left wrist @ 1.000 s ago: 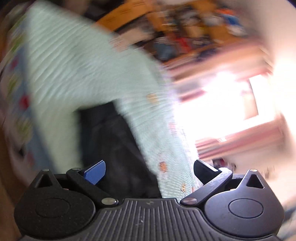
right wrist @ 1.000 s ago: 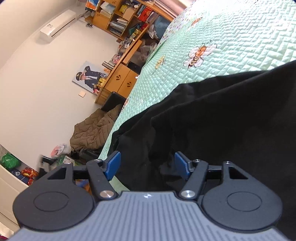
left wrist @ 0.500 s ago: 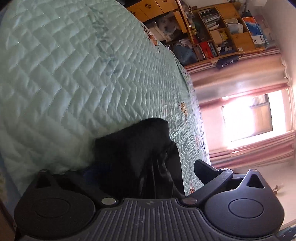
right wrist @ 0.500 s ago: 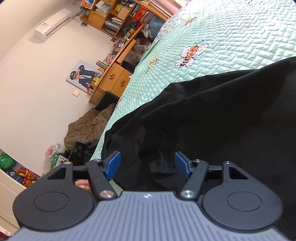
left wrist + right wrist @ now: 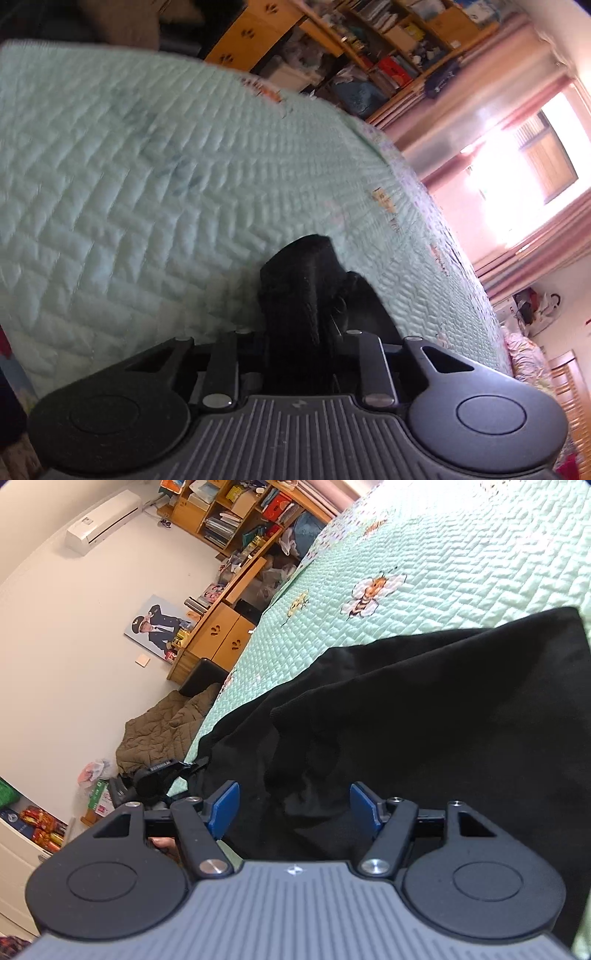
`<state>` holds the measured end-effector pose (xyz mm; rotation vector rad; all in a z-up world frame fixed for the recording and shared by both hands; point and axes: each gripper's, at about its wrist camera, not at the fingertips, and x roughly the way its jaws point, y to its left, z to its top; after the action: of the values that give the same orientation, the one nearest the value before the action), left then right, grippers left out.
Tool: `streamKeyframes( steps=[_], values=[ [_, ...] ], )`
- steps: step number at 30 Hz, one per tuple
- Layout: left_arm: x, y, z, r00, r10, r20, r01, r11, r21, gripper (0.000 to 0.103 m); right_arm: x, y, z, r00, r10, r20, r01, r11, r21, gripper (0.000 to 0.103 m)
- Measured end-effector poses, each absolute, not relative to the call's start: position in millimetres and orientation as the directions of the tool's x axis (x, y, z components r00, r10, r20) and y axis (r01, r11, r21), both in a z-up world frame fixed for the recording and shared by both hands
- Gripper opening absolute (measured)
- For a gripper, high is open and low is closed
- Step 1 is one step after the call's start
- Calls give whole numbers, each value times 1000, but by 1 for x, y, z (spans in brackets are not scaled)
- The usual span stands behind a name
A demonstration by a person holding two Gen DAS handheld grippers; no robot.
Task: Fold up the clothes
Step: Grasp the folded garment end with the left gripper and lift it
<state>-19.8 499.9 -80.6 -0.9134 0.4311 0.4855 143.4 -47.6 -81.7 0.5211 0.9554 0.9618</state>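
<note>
The left tool point(image 5: 299, 332) had closed in since the earlier frame and pinched a bunch of the black garment point(image 5: 424, 709) to lift it for folding, while the right tool point(image 5: 293, 806) stayed wide above the garment lying on the bed point(image 5: 480, 554).

quilt point(image 5: 480, 554) bare beyond — black garment point(image 5: 424, 709) nearside

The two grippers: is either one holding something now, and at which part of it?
The left gripper is shut on a bunched fold of the black garment. The right gripper is open over it, holding nothing.
</note>
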Motion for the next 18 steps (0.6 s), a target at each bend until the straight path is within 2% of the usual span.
streamKeyframes(
  steps=[4, 9, 14, 18],
  values=[
    [-23, 464, -34, 853, 225, -471, -499, 619, -606, 25, 138, -60, -81, 257, 836, -485, -456, 548, 701, 69],
    [-13, 401, 29, 913, 161, -374, -356, 760, -544, 25, 132, -87, -89, 278, 821, -499, -444, 571, 691, 69],
    [10, 303, 72, 938, 94, -333, -229, 890, -395, 25, 130, -109, -94, 296, 830, -473, -417, 558, 718, 69],
    [35, 207, 71, 935, 15, -353, -101, 968, -228, 25, 132, -128, -102, 299, 841, -452, -384, 539, 749, 69]
  ],
)
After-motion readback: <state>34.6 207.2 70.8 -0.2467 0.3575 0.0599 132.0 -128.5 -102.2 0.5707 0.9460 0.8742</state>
